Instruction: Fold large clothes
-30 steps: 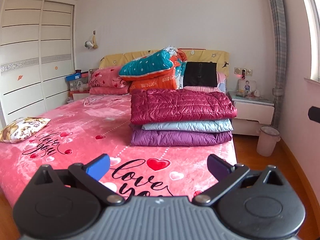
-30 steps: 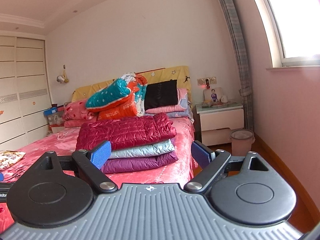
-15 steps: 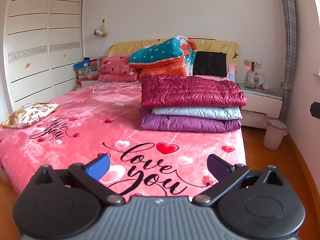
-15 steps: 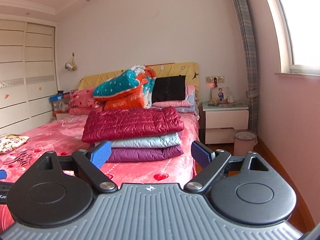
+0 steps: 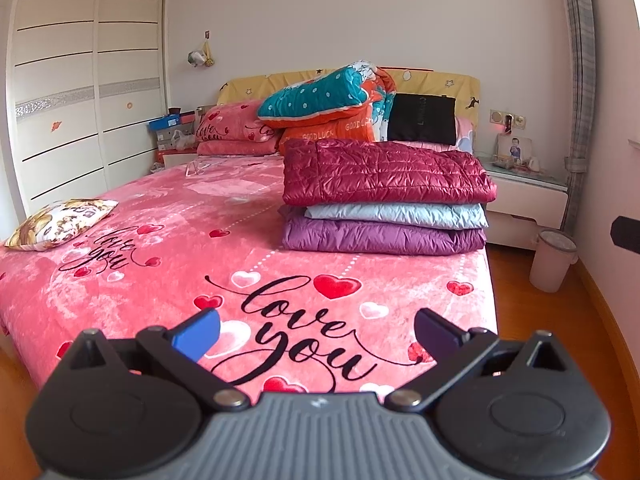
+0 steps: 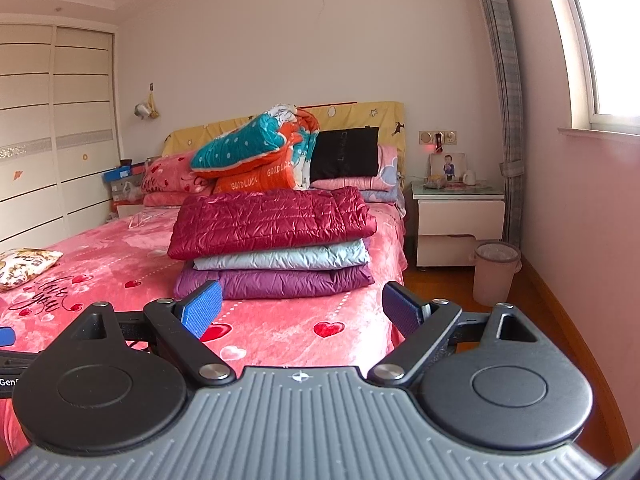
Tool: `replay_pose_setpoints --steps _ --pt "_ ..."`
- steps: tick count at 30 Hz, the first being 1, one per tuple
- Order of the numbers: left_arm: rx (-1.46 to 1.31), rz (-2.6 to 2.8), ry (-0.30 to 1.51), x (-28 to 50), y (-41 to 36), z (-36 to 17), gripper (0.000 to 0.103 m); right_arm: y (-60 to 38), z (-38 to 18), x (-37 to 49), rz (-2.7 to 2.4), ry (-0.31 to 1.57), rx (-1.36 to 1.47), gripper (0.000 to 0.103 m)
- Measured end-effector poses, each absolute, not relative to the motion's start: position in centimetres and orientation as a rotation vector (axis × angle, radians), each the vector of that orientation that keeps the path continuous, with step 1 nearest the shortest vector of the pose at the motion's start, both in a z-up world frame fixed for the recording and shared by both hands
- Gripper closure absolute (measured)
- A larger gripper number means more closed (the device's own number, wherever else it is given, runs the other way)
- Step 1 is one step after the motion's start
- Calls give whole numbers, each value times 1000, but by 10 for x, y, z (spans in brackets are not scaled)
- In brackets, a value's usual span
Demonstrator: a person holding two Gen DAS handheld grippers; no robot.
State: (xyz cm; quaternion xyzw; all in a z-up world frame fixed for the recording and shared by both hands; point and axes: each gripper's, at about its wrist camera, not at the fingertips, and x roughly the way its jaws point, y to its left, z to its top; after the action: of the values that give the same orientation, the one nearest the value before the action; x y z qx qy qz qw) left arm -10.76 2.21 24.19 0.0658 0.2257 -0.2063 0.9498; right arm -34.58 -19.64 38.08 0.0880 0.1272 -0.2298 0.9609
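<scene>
Three folded puffer jackets lie stacked on the right half of a pink bed (image 5: pixel 160 264): a dark red one (image 5: pixel 384 172) on top, a pale blue one (image 5: pixel 396 216) in the middle, a purple one (image 5: pixel 380 238) at the bottom. The right wrist view shows the same stack, with the dark red jacket (image 6: pixel 272 220) uppermost. My left gripper (image 5: pixel 316 334) is open and empty, held back over the foot of the bed. Also open and empty is my right gripper (image 6: pixel 302 308), short of the stack.
A rolled teal and orange quilt (image 5: pixel 332 100) and pink pillows (image 5: pixel 236 128) lie by the headboard. A small patterned cushion (image 5: pixel 60 222) rests at the bed's left edge. A white nightstand (image 6: pixel 458 220) and a pink bin (image 6: pixel 496 272) stand to the right; a wardrobe (image 5: pixel 80 88) on the left.
Both grippers have drawn back and risen from the bed; more of the bedspread and floor shows. The stack has not moved, and both grippers stay open.
</scene>
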Motion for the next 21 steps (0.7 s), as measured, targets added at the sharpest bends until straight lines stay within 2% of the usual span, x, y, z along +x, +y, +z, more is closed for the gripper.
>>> replay_pose_setpoints --steps 21 --pt "135 -400 475 -101 22 234 0 -221 371 -330 -439 285 173 0"
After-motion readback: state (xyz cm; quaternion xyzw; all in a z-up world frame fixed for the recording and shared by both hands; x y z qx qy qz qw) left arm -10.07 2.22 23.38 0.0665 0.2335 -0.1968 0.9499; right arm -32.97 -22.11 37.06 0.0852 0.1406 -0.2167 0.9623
